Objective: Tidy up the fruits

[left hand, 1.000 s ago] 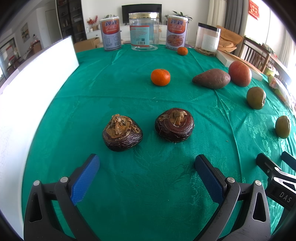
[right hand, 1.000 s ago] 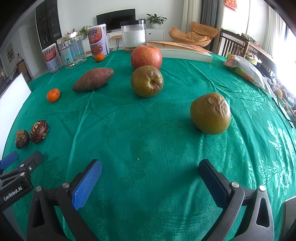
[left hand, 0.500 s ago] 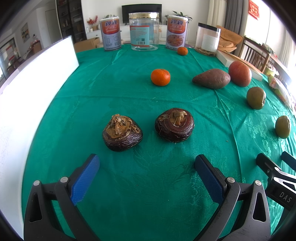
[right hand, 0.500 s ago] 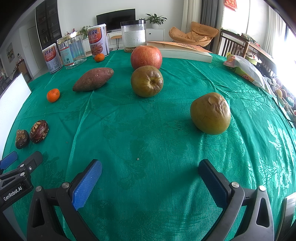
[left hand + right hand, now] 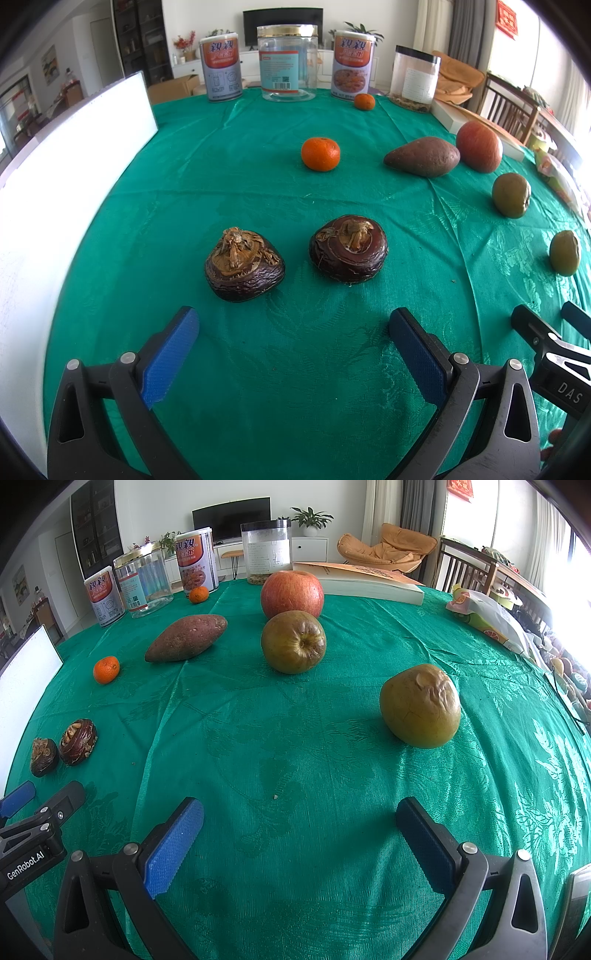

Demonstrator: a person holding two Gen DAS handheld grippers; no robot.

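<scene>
The left gripper [image 5: 293,325] is hovering low over the green cloth [image 5: 229,173], its blue pads spread wide and holding nothing, pointing at two dark water chestnuts [image 5: 245,264] [image 5: 348,248] sitting just ahead of its fingertips, side by side but apart. The right gripper [image 5: 299,814] is hovering the same way farther right, jaws wide and empty, with bare cloth between its pads and a wrinkled green apple [image 5: 421,705] lying ahead toward its right finger. Each gripper is showing at the edge of the other's view, so the two are sitting near one another. Beyond the chestnuts a tangerine [image 5: 320,154] is resting alone in open cloth; to its right a sweet potato [image 5: 423,156] is lying just beside a red apple [image 5: 479,147], with a second green apple [image 5: 293,641] in front of that red one. A smaller tangerine [image 5: 364,101] is sitting at the far edge by two cans [image 5: 220,65] [image 5: 353,65] and a clear jar [image 5: 288,62]. A white board [image 5: 55,192] is bounding the left side close to the chestnuts. A book [image 5: 369,581] and a bag [image 5: 491,618] are lining the far right edge. The middle of the cloth is lying open.
</scene>
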